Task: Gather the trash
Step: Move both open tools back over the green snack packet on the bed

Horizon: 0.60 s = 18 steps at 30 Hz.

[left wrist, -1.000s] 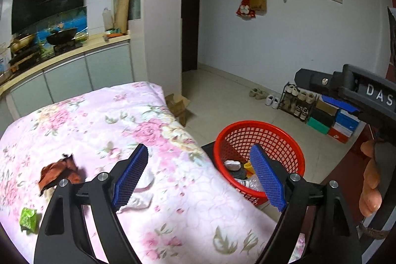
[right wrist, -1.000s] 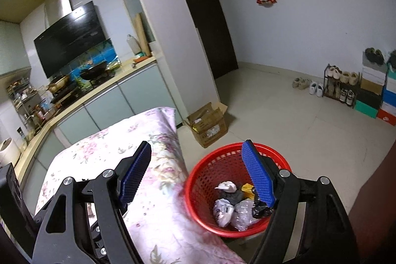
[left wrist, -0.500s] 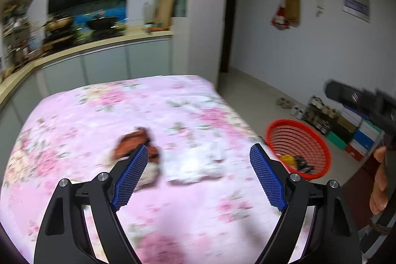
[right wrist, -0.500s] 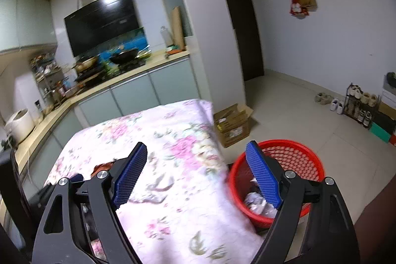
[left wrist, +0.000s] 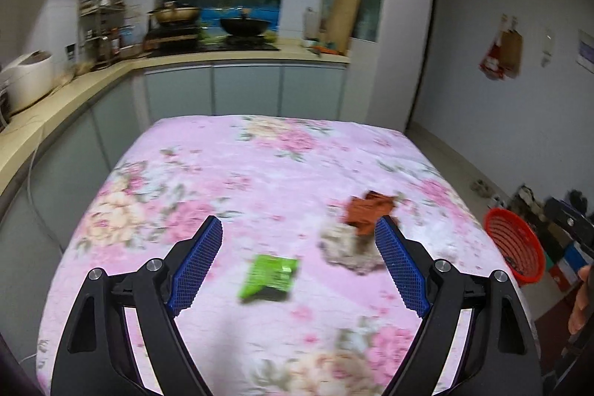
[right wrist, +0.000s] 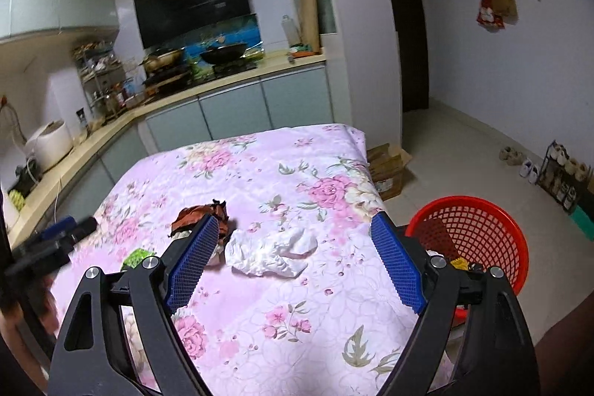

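We're lining up pickups w/ both grippers spread wide, empty; left gripper (left wrist: pixel 297 260) frames green wrapper (left wrist: pixel 270 275); right gripper (right wrist: pixel 291 257) frames white crumpled tissue (right wrist: pixel 271 250) (red basket (right wrist: pixel 482 229) nearby); next: descend, pinch.

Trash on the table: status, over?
Both tongs open, empty. Green wrapper, brown wrapper, tissue on cloth. Basket right, path clear.

No text, brand, number or sign can be read in either view. The green wrapper (left wrist: pixel 270 275) on the floral cloth carries print that is blurred past reading, and the framed plate (left wrist: pixel 586 51) on the far right wall shows only a pale blue band.
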Each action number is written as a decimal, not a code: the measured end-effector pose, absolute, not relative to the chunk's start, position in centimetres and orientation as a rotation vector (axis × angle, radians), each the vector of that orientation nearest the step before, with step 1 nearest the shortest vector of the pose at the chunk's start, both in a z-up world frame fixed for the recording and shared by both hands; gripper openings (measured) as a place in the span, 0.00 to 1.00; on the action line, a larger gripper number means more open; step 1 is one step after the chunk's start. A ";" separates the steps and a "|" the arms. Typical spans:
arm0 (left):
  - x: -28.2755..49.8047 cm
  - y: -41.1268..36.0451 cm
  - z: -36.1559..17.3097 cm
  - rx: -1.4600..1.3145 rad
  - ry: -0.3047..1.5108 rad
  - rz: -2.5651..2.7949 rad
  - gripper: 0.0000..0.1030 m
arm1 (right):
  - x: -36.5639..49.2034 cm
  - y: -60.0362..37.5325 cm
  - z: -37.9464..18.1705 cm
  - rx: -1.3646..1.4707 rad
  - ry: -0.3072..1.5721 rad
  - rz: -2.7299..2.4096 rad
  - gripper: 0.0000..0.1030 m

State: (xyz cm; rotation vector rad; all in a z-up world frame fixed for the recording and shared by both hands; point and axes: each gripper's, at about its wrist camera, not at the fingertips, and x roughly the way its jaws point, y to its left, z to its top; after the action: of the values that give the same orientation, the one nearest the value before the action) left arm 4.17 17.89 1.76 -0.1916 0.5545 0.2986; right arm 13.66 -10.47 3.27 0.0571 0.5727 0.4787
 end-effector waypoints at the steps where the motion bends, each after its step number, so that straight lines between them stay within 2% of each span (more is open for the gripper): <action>1: 4.0 18.8 1.6 -0.205 0.557 0.310 0.79 | 13.7 -10.5 3.2 0.055 0.574 0.480 0.79; 6: 4.7 21.0 0.1 -0.236 0.590 0.309 0.79 | 14.0 -10.9 3.0 0.063 0.580 0.470 0.79; 18: 10.5 19.9 -6.4 -0.155 0.750 0.252 0.79 | 15.3 -11.3 1.9 0.070 0.618 0.454 0.79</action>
State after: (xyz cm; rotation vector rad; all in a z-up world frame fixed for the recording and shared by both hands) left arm 10.47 19.89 -6.40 -0.1546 0.7496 0.2518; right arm 15.27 -11.26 1.87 0.0696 0.6177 0.4538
